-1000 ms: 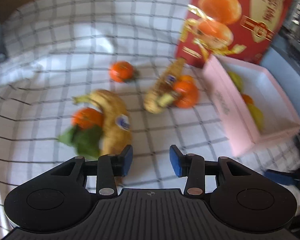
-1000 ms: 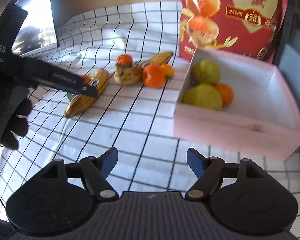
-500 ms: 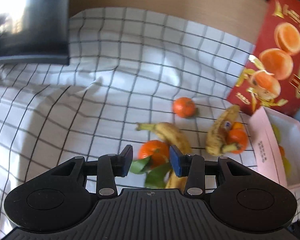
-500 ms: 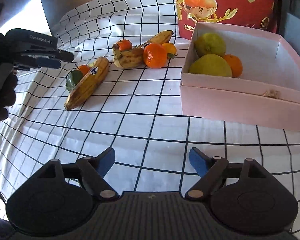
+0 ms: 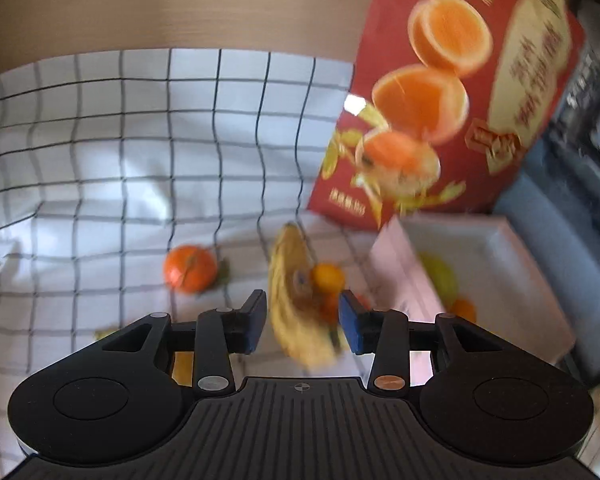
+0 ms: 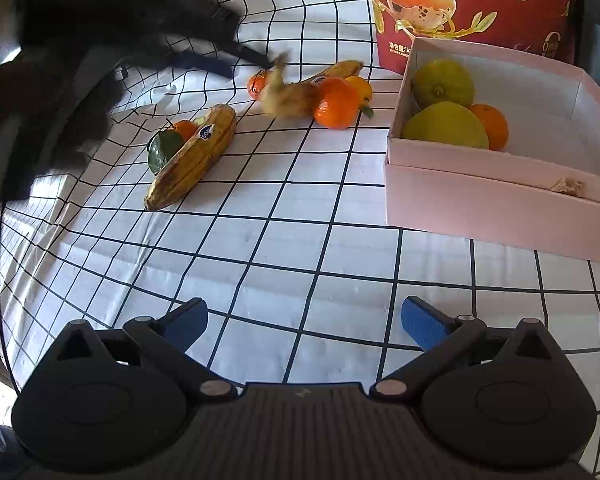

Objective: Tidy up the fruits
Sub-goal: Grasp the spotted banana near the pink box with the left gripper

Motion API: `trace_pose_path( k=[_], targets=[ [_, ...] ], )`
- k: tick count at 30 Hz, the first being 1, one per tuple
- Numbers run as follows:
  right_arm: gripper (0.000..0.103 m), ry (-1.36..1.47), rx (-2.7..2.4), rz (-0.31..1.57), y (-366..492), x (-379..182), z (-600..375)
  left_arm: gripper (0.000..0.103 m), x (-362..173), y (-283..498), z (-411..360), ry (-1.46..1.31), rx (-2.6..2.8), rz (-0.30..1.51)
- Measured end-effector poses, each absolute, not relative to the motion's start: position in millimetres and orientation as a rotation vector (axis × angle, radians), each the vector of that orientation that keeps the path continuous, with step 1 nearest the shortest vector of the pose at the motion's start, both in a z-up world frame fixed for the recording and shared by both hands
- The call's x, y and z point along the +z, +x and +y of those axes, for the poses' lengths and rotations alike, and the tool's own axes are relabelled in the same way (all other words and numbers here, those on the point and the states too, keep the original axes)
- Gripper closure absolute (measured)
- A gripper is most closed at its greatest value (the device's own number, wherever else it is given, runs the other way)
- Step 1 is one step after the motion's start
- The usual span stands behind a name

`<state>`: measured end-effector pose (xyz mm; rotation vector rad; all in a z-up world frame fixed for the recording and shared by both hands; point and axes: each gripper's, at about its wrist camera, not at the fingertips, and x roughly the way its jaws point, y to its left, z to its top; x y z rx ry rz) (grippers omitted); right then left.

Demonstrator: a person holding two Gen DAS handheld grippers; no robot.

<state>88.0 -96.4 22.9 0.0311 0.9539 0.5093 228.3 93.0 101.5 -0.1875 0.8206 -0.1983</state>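
Left gripper (image 5: 303,323) agape around banana (image 5: 290,280)

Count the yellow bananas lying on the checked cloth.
2. One spotted yellow banana with a sticker lies beside a leafy tangerine; the other banana lies farther back among oranges, under the left gripper.

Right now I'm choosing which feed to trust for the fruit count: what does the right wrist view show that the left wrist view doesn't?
Only the right wrist view shows the stickered banana beside a leafy tangerine, and two yellow-green fruits in full. Only the left wrist view shows the halved oranges printed on the red bag. Both show the pink box, the far banana and the checked cloth.
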Motion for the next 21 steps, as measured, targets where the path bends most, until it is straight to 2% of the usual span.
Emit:
trace_pose_path(
  k=[8, 21],
  targets=[
    [0.0, 0.039, 0.491, 0.93, 78, 22, -99, 0.059, 75, 289, 83, -0.171, -0.218, 1.039],
    [0.0, -0.019, 0.515, 0.908, 72, 20, -96, 0.057, 38, 304, 45, -0.131, -0.116, 1.106]
  ],
)
